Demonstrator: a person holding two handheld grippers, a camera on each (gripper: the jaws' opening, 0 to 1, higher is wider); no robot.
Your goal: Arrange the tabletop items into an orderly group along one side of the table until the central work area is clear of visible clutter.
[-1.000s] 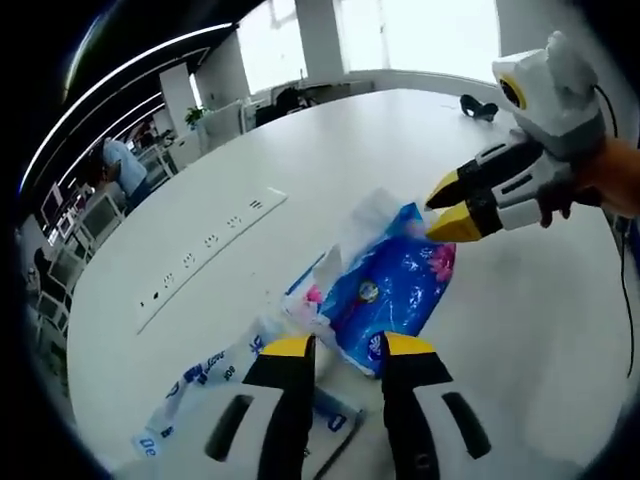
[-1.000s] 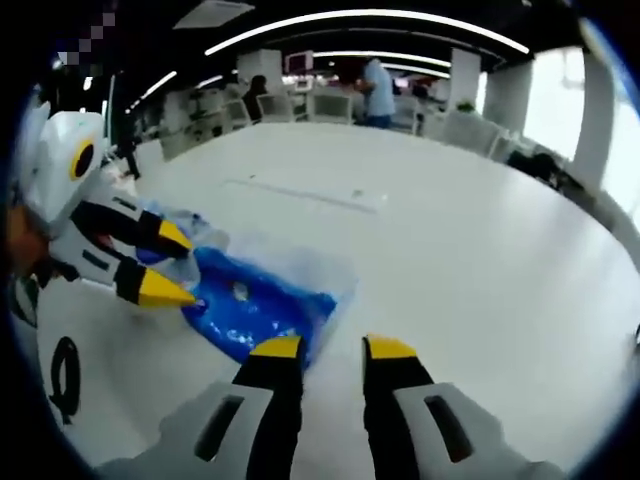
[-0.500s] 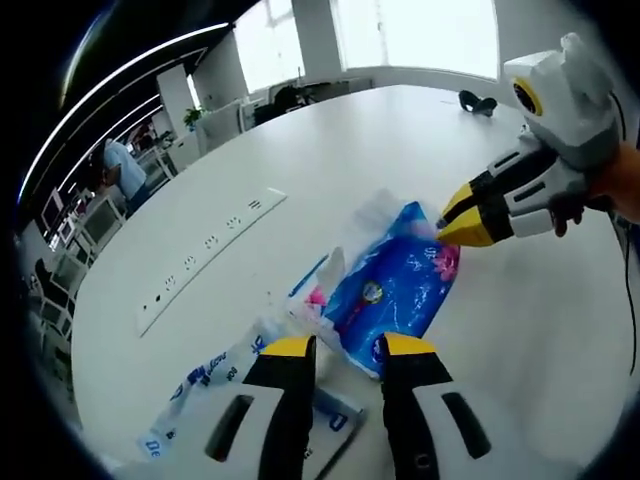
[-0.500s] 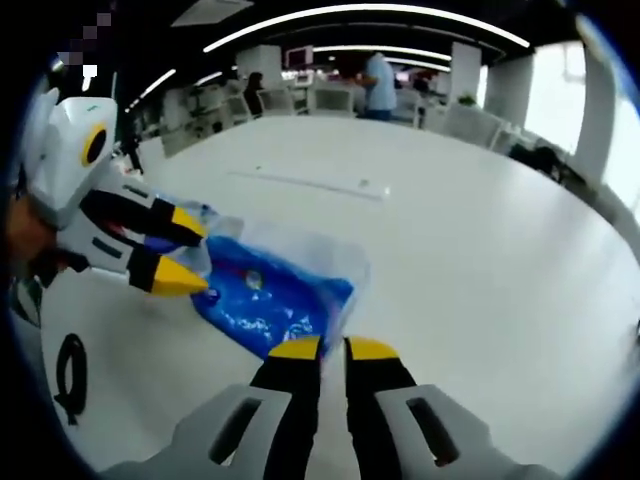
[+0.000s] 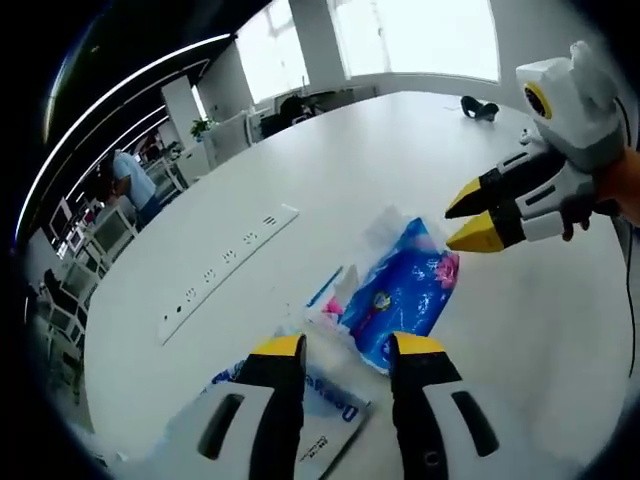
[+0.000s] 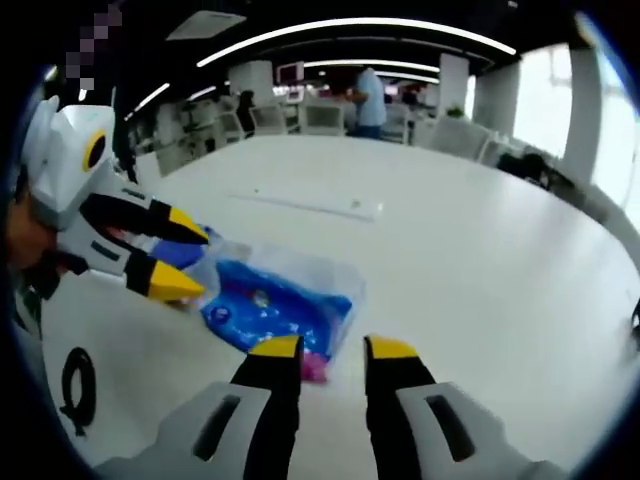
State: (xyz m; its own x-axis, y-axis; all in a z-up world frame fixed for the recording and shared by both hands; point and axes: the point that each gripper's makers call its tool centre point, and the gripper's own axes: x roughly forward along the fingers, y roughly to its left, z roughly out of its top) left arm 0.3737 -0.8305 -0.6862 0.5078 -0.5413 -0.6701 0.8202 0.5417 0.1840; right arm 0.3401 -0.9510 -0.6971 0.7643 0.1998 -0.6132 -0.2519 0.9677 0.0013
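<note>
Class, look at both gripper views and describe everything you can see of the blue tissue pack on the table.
The blue tissue pack is a soft, glossy plastic-wrapped packet, bright blue with pink flower prints and a small round emblem. Clear, crumpled wrapping extends from one end. It lies flat on the white table, beside a white printed wrapper. The left gripper and right gripper are both open, one at each end of it; neither visibly grips it.

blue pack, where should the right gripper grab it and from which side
Probably the near end of the blue pack, just ahead of the open right gripper. The pack lies flat and is soft, so come in low along the table and pinch that loose edge. The left gripper hovers open at the far end.
</note>
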